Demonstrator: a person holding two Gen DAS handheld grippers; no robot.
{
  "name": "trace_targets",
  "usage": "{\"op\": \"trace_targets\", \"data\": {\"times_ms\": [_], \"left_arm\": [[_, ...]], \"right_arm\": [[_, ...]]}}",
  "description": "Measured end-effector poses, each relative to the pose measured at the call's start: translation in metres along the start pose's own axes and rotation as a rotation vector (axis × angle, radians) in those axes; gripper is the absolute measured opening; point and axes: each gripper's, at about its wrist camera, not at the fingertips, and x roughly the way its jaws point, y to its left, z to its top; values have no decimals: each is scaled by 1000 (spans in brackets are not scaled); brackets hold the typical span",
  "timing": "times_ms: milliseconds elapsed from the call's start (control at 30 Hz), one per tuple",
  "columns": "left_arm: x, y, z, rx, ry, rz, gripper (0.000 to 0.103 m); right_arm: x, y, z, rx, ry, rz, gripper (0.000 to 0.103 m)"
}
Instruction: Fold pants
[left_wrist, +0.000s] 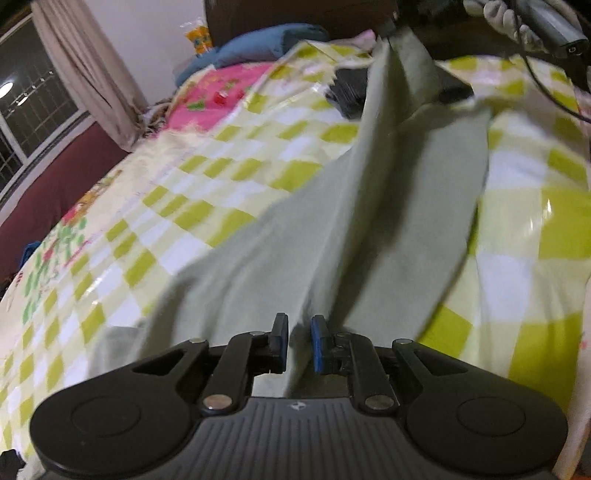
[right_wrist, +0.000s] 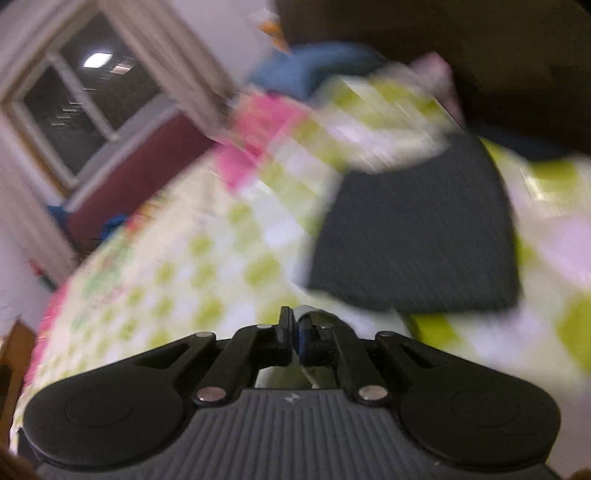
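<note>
Pale green pants (left_wrist: 369, 206) stretch from bottom centre to upper right across the checked bedspread (left_wrist: 229, 162). Left gripper (left_wrist: 299, 341) pinches a fold, jaws narrowly apart; right gripper (right_wrist: 295, 336) is closed on pale fabric. Uneven pulling could slip the cloth free.

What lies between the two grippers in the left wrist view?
The pale green pants stretch from the left gripper up to the right gripper, above the green-and-white checkered bedspread.

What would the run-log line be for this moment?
stage: mid-fold | left gripper: jaws closed on pants | right gripper: jaws nearly shut, pale cloth between | pants: lifted off bedspread | folded dark garment: on bed
</note>
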Motion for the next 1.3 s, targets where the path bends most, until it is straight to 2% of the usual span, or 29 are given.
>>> {"op": "trace_targets", "data": {"times_ms": [100,167,200,233,267,300,367,433,533,633,733,833,1000,1067,1100,1133,1233,1300], "left_arm": [[-14,7,0,-16,-22,-11,30],[-15,6,-5,-21,-16,-22,30],[-14,4,-8,-23,-6,-36,30],[-12,0,-12,-16,7,-49,30],[-10,-5,-16,-3,22,-56,30],[-9,-9,-19,12,35,-58,30],[-8,-18,-26,45,50,-60,30],[-9,-22,-29,58,55,-67,30],[-7,-22,-27,57,60,-63,30],[-7,-20,-23,45,48,-53,30],[-9,-18,-21,28,29,-53,30],[-8,-15,-22,19,26,-59,30],[-6,-13,-26,2,23,-73,30],[-5,-12,-26,-2,17,-73,30],[-4,-11,-25,-7,14,-73,30],[-3,-11,-24,-10,11,-72,30],[-2,-9,-18,-9,-4,-67,30],[-7,-7,-14,2,-20,-48,30]], "right_arm": [[-33,13,4,-120,-49,53,5],[-44,3,-8,-154,-27,59,9],[-44,-9,-18,-164,6,26,19],[-41,-24,-30,-146,38,-43,45],[-37,-37,-40,-120,62,-108,53],[-34,-52,-51,-80,89,-169,53],[-38,-72,-66,28,112,-194,51],[-49,-79,-80,124,105,-143,51],[-56,-66,-90,158,77,-76,51],[-43,-59,-88,220,95,-23,51],[-20,-60,-89,309,152,-24,51],[1,-64,-95,389,201,-81,51],[17,-71,-91,437,187,-146,46],[21,-72,-86,425,167,-161,34],[23,-73,-84,421,159,-160,9],[24,-73,-83,425,157,-155,3],[24,-64,-73,409,127,-91,3],[12,-52,-60,384,70,-23,3]]}}
